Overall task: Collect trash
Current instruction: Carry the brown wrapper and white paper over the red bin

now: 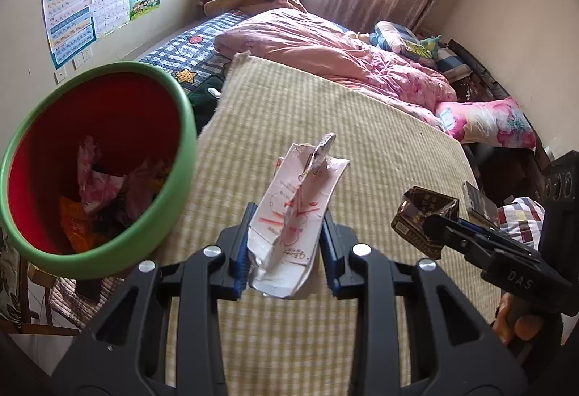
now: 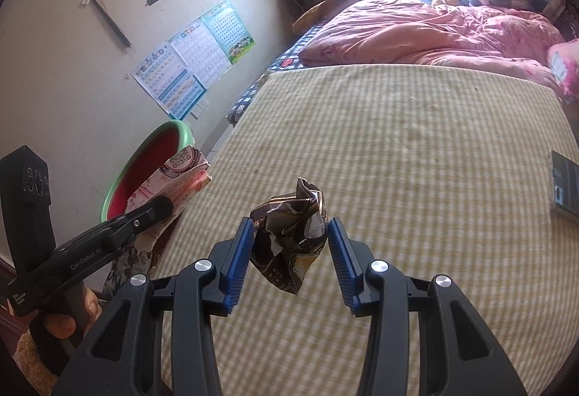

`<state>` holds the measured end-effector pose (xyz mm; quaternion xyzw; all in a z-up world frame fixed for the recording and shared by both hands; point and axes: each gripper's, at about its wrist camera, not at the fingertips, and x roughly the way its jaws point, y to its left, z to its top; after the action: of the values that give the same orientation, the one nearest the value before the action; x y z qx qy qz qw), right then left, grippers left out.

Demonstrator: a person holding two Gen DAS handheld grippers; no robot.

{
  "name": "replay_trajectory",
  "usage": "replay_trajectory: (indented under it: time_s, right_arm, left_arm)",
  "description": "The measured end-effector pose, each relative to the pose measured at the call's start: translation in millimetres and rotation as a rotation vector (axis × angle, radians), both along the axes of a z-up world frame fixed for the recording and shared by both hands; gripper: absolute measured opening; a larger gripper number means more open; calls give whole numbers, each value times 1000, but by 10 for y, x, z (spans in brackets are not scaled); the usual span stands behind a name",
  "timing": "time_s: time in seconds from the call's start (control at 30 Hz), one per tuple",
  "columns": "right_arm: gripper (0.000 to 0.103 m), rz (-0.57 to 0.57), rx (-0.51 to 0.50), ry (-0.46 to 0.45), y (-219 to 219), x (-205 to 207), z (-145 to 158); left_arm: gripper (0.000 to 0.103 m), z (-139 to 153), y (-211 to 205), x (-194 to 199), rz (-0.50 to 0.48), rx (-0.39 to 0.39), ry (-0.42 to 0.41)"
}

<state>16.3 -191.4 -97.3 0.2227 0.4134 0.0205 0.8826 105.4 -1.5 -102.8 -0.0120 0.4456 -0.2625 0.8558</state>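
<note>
carton: a torn white carton [image 1: 293,218] with red print is standing nearly upright between the left gripper's pads, long axis running up and away from the fingers, ragged mouth on top.
carton, place: it is hanging over the checked mat [image 1: 362,128], clear of the surface, near the mat's left edge.
bin: the red bin [image 1: 97,175] with a green rim is sitting to the left of the carton, mouth tilted toward the camera, wrappers already lying inside; the carton is just short of the rim, not yet over the opening.
pack: a crumpled brown pack [image 2: 291,236] is being held over the mat, farther right of the bin, long axis tilted up and slightly right.
nearer hand: the left one is lying closer to the bin, between the bin and the right one, so I judge its drop is coming first.
left gripper [image 1: 286,244]: the jaws are standing partly closed, blue pads pinching the carton's lower half from both sides.
right gripper [image 2: 289,251]: the jaws are standing a little wider, pads pressing the pack's two flanks; the pack is sagging below them.
coming move: both loads are needing to travel left until they are above the bin's mouth, then the fingers spreading.
other: a dark flat box [image 2: 564,186] is lying at the mat's right edge, well apart from both hands.
</note>
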Motion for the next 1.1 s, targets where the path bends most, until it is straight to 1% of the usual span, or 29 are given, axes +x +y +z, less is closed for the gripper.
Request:
replay_trajectory:
  time_s: [0.47, 0.67, 1.1]
  right_arm:
    - [42, 36, -13, -14, 462, 301, 28]
    - [42, 44, -17, -19, 615, 363, 49]
    - [42, 42, -24, -19, 725, 380, 36]
  left_arm:
    - [32, 59, 500, 143, 42, -13, -17]
    - [32, 53, 700, 214, 57, -17, -15]
    - [32, 55, 913, 287, 61, -24, -9]
